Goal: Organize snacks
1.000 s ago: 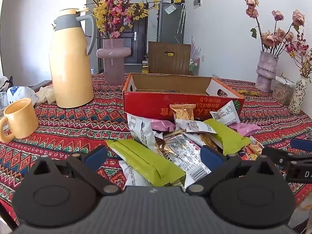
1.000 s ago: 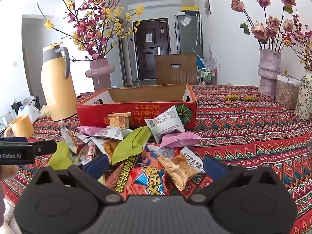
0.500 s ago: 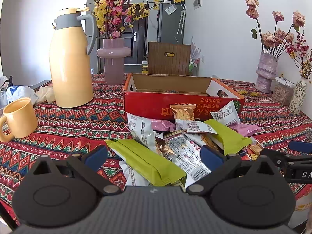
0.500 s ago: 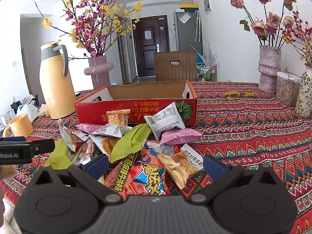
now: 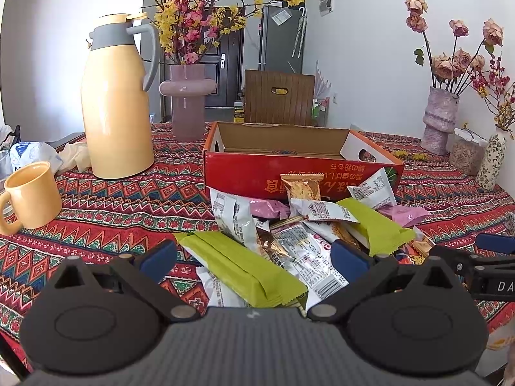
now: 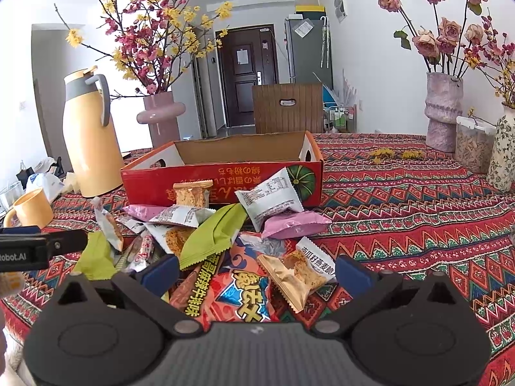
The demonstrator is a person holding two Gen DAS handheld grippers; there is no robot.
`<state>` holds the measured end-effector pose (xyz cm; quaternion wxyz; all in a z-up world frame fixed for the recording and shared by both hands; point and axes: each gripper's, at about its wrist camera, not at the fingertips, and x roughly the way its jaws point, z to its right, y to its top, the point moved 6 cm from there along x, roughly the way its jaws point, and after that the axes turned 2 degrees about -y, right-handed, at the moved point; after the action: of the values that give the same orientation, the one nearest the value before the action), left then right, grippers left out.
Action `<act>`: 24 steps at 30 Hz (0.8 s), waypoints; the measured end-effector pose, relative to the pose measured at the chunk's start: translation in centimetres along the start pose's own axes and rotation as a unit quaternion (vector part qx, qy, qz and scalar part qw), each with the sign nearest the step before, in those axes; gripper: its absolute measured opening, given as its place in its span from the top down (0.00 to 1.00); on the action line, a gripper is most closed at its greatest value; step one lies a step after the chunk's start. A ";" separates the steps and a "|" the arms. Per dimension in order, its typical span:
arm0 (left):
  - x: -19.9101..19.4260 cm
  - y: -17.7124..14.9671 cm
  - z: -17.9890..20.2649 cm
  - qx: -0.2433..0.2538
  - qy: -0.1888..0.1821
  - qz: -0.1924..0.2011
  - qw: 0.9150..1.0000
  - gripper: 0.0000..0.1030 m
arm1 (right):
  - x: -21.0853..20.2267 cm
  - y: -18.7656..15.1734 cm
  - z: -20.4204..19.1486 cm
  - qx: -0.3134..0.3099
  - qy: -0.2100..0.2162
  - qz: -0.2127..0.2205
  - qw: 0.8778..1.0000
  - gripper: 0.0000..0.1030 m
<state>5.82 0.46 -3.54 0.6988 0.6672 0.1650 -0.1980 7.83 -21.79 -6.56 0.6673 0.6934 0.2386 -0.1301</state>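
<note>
Over the last second almost nothing has moved: the left gripper [image 5: 252, 255] shows the same scene as before, and the right gripper [image 6: 256, 271] has only edged a touch nearer the snack pile [image 6: 206, 234], which sits slightly larger in its view. Both grippers hover low over the near side of the heap with their blue-tipped fingers [image 5: 157, 255] spread wide and nothing held between them. The snacks lie jumbled on the patterned surface [image 6: 402, 212], touching and overlapping, just in front of the open red cardboard box [image 6: 222, 173], whose long axis runs left to right and whose inside looks unfilled. In the left view a long green packet [image 5: 239, 265] lies between the fingers, its long axis running from far left to near right, one end pointing at the camera. In the right view a second green packet [image 6: 212, 234] tilts up toward the far right, resting on a big orange bag [image 6: 239, 292]. A small tan packet [image 6: 191, 193] stands upright against the box front. A yellow jug [image 5: 117, 99] and mug [image 5: 32, 194] stand to the left
</note>
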 end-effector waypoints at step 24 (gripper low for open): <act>0.0 0.1 -0.1 -0.002 -0.001 0.002 1.000 0.00 | 0.2 0.1 0.2 0.006 -0.004 -0.003 1.000 0.00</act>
<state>5.85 0.53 -3.42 0.7005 0.6661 0.1634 -0.1970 8.06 -22.00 -6.60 0.6640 0.6957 0.2374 -0.1366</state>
